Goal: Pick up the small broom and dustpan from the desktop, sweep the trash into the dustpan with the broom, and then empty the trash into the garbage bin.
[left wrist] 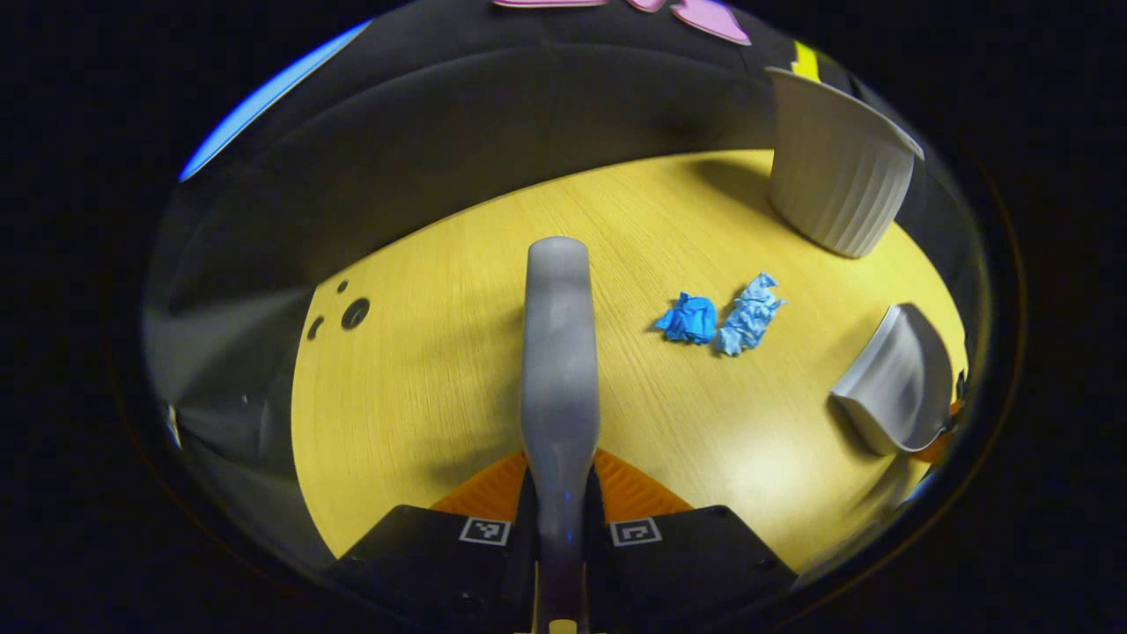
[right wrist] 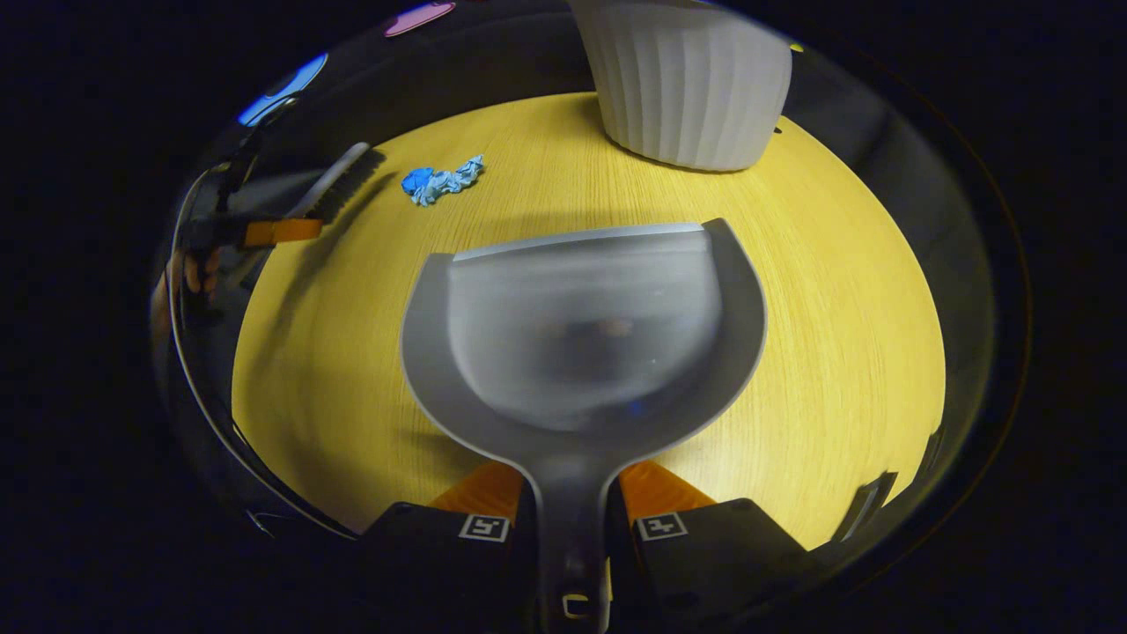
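In the left gripper view, the left gripper (left wrist: 561,519) has its fingers closed on the grey plastic broom (left wrist: 557,352), which points forward above the yellow wooden table (left wrist: 423,387). To the right of the broom lie two pieces of trash, touching each other: a crumpled dark blue paper (left wrist: 688,318) and a crumpled light blue paper (left wrist: 748,314). The white ribbed garbage bin (left wrist: 836,172) stands at the far right of the table. Near the right edge is the grey plastic dustpan (left wrist: 894,379).

In the right gripper view, the right gripper (right wrist: 568,519) has its fingers closed on the handle of the dustpan (right wrist: 581,335), whose open mouth faces the far side. The bin (right wrist: 691,84) stands just beyond it. The trash (right wrist: 440,182) lies at the far left, near the bristles of the broom (right wrist: 339,180), well apart from the dustpan.
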Available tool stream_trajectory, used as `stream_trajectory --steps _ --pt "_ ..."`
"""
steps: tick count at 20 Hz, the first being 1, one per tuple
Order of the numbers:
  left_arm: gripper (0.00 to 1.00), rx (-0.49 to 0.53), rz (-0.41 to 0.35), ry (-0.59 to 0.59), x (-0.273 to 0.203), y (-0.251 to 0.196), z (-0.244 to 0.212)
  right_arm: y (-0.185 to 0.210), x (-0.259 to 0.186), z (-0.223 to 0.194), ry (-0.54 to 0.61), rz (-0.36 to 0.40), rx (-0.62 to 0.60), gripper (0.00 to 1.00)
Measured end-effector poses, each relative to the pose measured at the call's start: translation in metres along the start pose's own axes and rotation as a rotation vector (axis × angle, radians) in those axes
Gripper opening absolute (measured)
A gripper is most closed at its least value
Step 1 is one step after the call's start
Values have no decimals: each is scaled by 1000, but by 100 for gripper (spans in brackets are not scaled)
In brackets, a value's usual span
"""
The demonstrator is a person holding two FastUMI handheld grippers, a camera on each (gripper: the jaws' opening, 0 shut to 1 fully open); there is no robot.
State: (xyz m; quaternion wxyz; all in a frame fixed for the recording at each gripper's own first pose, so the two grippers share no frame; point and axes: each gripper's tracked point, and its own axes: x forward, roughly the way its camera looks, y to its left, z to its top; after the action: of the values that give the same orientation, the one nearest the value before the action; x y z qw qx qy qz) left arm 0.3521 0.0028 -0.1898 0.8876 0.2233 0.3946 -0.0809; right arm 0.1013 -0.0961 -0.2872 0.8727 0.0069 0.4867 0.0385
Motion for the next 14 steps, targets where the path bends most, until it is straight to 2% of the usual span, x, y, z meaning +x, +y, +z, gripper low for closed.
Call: stream_trajectory --steps 1,3,4,5,6,7,8,10,11,14 --pt "24 24 -18 14 12 -4 6 -3 -3 3 -7 0 -32 37" --pt "30 94 -19 34 29 -4 17 -7 -6 8 -17 0 -91 37" --pt "27 134 -17 50 37 -5 21 -10 -4 11 -21 -1 -120 37" --pt "30 168 -14 46 43 -7 26 -12 -4 14 -24 3 -140 37" --pt "27 198 -14 37 48 -9 33 -12 -2 15 -20 9 -152 37" --pt "30 234 -18 33 52 -13 38 -13 0 15 -13 18 -157 37" --pt "27 271 -26 29 54 -17 44 -13 3 15 -3 28 -158 37" --pt "27 342 -76 15 55 -30 53 -13 6 14 16 52 -175 37" --pt "30 376 -106 18 55 -38 54 -13 7 15 16 62 -186 37" --pt "27 438 -179 35 50 -60 55 -15 10 19 9 73 -219 37"
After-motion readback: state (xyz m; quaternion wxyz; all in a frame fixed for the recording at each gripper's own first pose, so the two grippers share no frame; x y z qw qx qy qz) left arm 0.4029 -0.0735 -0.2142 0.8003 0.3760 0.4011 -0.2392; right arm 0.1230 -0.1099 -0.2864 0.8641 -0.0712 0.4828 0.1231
